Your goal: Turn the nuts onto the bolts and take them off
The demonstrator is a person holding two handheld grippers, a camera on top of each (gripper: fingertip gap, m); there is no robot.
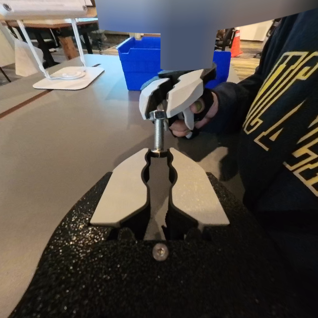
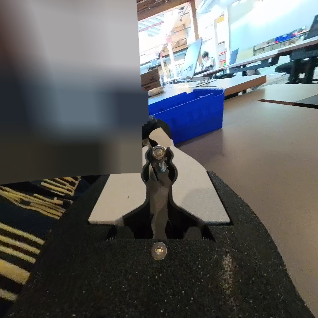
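A silver bolt point(image 1: 158, 134) is held in the air between my two grippers, above the grey table point(image 1: 60, 146). My left gripper point(image 1: 159, 152) is shut on a nut point(image 1: 159, 154) at the lower end of the threaded shaft. My right gripper point(image 1: 157, 117) comes in from above and is shut on the bolt's hex head point(image 1: 157, 114). In the right wrist view the right gripper point(image 2: 158, 153) clamps the hex head point(image 2: 158, 152), seen end-on, and the shaft point(image 2: 160, 167) runs away below it. A finger of the left gripper point(image 2: 161, 136) shows just behind.
A blue plastic bin point(image 1: 141, 68) stands on the table beyond the grippers, and shows in the right wrist view point(image 2: 189, 117). A white base with clear legs point(image 1: 68, 77) stands at the far left. The person's dark sleeve and printed sweatshirt point(image 1: 284, 120) fill the right side. Across from one pair of fingers to the other is roughly 4 cm.
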